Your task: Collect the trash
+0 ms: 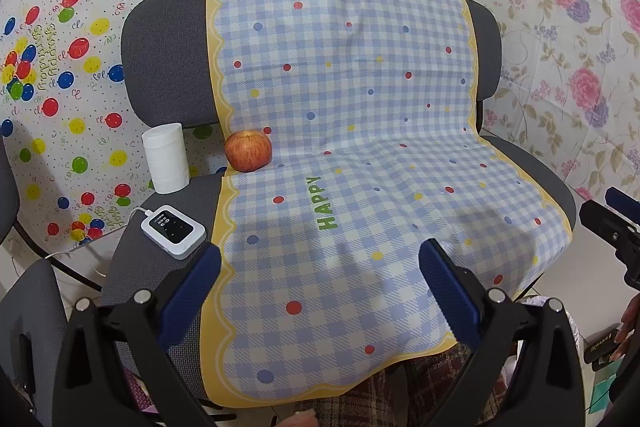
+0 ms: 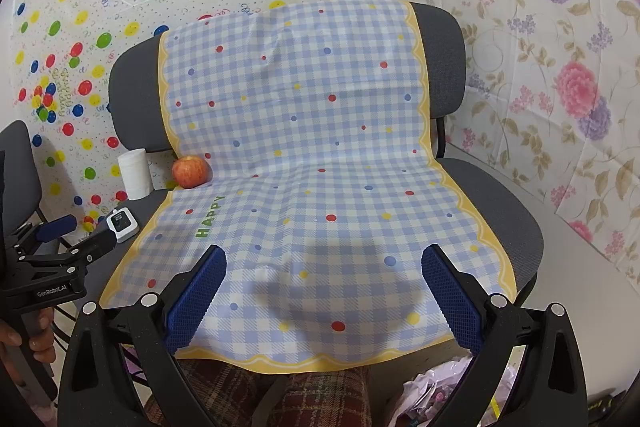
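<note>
A grey chair (image 1: 164, 47) (image 2: 504, 199) carries a blue checked cloth (image 1: 340, 107) (image 2: 300, 147) printed HAPPY. At the seat's back left sit a red apple (image 1: 248, 150) (image 2: 191, 171), a white paper roll (image 1: 166, 158) (image 2: 136, 174) and a small white device (image 1: 173, 231) (image 2: 122, 223) with a cable. My left gripper (image 1: 320, 287) hovers open over the cloth's front edge, nothing between its fingers. My right gripper (image 2: 324, 291) is open too, over the seat's front right. Crumpled pale plastic (image 2: 444, 391) lies low at the right, beneath the chair's front edge.
Balloon-print sheeting (image 1: 80, 27) covers the wall at left, floral sheeting (image 2: 560, 67) the wall at right. Another grey chair (image 1: 28, 315) stands at the left. Plaid fabric (image 2: 312, 395) shows below the seat front. A hand (image 2: 20, 339) holds the left gripper's handle.
</note>
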### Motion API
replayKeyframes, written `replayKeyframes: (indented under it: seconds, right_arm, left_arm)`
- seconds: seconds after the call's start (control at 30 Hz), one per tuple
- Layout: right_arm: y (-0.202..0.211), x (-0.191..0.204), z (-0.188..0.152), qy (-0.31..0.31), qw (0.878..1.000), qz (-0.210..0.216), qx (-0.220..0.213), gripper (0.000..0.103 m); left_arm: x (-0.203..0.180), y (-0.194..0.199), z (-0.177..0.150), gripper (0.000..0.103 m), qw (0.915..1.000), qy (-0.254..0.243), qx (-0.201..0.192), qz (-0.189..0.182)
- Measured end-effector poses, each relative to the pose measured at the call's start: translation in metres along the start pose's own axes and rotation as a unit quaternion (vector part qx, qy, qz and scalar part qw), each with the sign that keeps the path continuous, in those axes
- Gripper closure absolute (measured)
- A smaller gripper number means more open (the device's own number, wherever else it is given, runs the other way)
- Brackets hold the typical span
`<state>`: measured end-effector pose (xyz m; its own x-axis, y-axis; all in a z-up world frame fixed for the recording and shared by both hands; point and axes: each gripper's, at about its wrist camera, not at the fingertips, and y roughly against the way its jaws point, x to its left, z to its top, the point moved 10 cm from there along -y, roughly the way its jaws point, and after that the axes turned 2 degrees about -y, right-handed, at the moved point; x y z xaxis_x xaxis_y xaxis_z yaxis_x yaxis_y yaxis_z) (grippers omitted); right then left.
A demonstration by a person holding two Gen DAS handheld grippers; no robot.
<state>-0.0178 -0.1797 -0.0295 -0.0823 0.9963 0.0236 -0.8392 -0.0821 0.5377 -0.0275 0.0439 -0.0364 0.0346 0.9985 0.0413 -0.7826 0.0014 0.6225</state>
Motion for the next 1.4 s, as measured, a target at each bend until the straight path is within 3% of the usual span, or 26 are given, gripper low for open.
replayKeyframes:
  seconds: [1.4]
  right_arm:
    - [-0.014, -0.007, -0.004, -0.008, 1.000, -0.001, 0.012, 0.006]
  left_arm:
    - [-0.006, -0.011, -0.001, 0.007, 0.9998, -0.012, 0.003, -0.017]
